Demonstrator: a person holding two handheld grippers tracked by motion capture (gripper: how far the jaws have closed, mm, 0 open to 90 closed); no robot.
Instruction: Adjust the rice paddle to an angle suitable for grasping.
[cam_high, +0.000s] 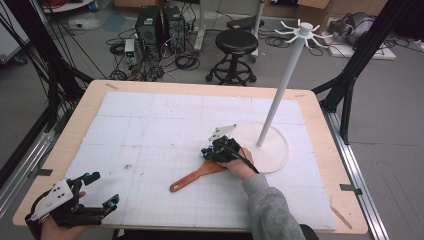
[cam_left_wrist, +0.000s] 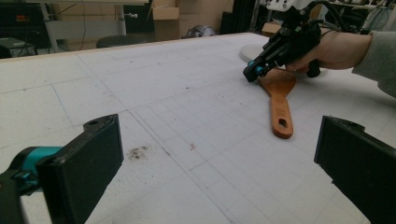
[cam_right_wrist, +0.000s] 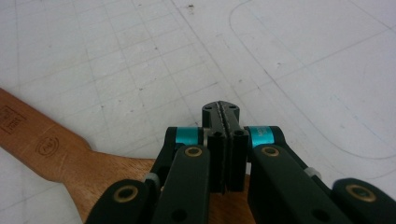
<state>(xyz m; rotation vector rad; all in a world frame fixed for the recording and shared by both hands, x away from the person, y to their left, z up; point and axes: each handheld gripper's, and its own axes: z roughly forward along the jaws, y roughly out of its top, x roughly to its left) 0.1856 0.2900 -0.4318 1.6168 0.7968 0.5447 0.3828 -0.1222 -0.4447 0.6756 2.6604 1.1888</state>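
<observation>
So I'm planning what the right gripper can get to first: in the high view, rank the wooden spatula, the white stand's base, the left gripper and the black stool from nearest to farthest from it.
1. wooden spatula: its blade end lies under the right gripper.
2. white stand's base: just beside it, toward the table's right.
3. left gripper: at the near left table corner.
4. black stool: on the floor beyond the table's far edge.

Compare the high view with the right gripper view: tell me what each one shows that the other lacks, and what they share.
High view alone: the left gripper with jaws open at the table's near left corner, the white pole rising from the round base, and the stool on the floor beyond.
Right gripper view alone: the round stamp burned into the spatula's handle, and the jaws pressed together with nothing between them.
Both: the right gripper, the wooden spatula, the gridded white mat, and the base's rim.
</observation>
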